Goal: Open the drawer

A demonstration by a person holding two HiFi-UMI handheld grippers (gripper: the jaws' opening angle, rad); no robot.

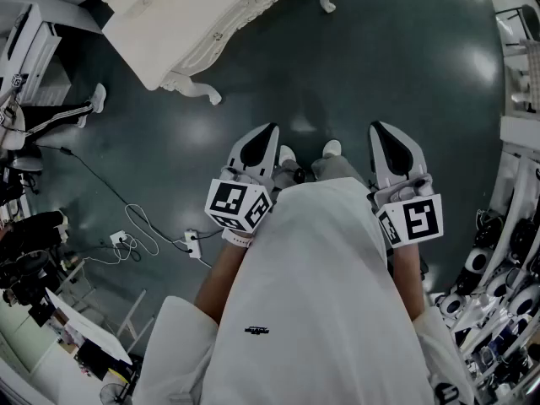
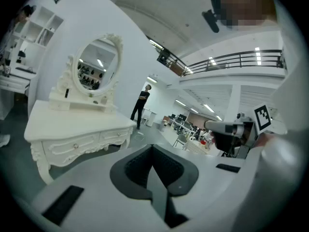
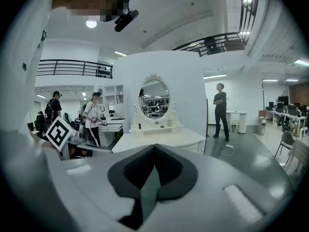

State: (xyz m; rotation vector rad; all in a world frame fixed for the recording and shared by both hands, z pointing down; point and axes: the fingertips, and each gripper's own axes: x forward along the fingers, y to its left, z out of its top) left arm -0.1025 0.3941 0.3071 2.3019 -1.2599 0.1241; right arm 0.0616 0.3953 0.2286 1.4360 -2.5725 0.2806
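A white carved dressing table (image 1: 169, 24) with an oval mirror (image 2: 94, 71) stands on the dark floor, well ahead of both grippers. Its drawer fronts (image 2: 72, 146) with small knobs face the left gripper view; both drawers look shut. In the right gripper view the table top (image 3: 159, 139) lies beyond the jaws. My left gripper (image 1: 270, 129) is held at waist height, jaws together, nothing in them. My right gripper (image 1: 378, 127) is level beside it, also shut and empty. Each gripper's pads meet at the tip in its own view, the left gripper (image 2: 152, 149) and the right gripper (image 3: 154, 146).
Cables and a power strip (image 1: 192, 243) trail over the floor at the left. Racks of equipment (image 1: 506, 268) line the right side. A person in black (image 3: 220, 110) stands beyond the table, and others (image 3: 91, 115) stand by desks further left.
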